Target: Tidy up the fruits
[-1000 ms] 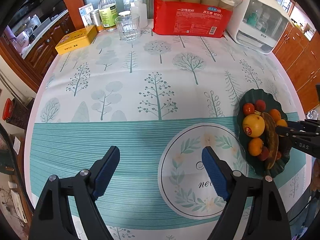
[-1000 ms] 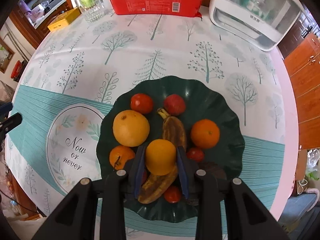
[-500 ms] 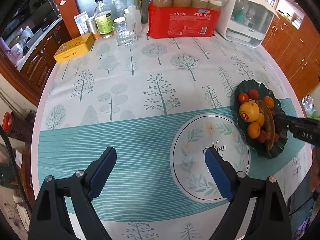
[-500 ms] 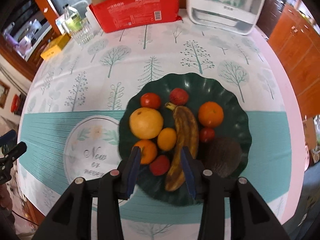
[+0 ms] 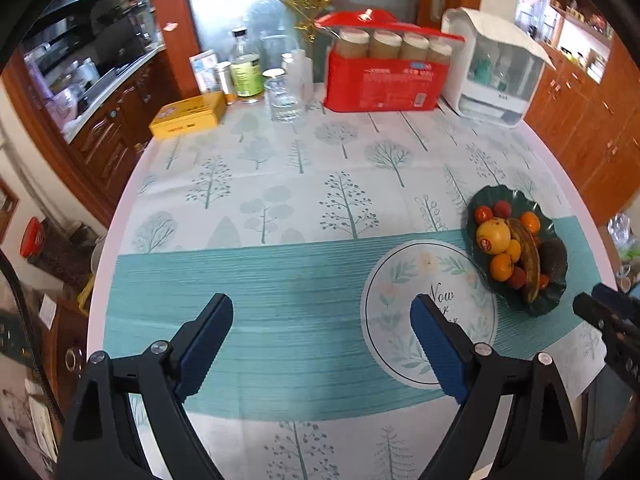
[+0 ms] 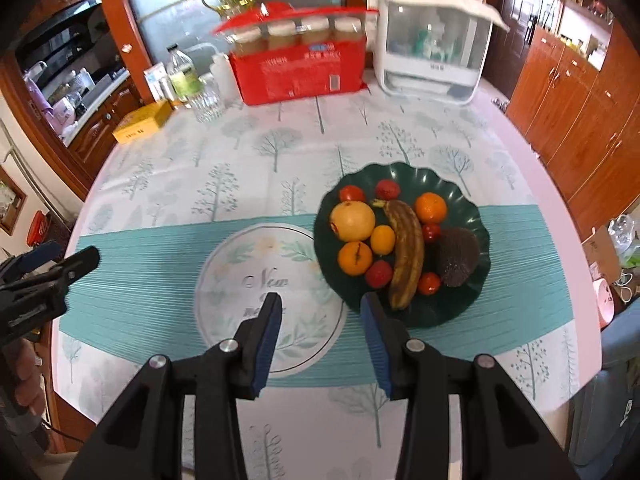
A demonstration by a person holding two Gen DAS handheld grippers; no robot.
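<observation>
Both grippers held above the round table, nothing between the fingers of either. Left gripper (image 5: 322, 322) spread wide over the teal striped band of the tablecloth (image 5: 280, 184), blue pads (image 5: 206, 340) well apart. Right gripper (image 6: 320, 320) open too, jaws parted less widely, hung over the near edge of the printed circle and just short of the dark green scalloped plate (image 6: 460, 304).

All the fruit gathered on that plate, at the right side of the table. Browned banana (image 6: 408, 252) laid lengthwise down the middle. To its left, a large yellow-orange citrus (image 6: 353, 221), a small orange fruit (image 6: 383, 240) touching the banana, and a mandarin (image 6: 355, 258) nearer the camera. Orange (image 6: 430, 207) to the banana's right at the far side. Small red fruits (image 6: 352, 193) scattered around: two at the far rim, one beside the orange, two at the near end. Dark brown rough-skinned fruit (image 6: 458, 258) rested at the plate's right; kind could not be told.

At the far edge of the table: red pack of paper cups (image 5: 380, 84), white lidded container (image 5: 496, 80), drinking glass (image 5: 284, 98), green-labelled bottle (image 5: 244, 72), yellow tin (image 5: 188, 115).
</observation>
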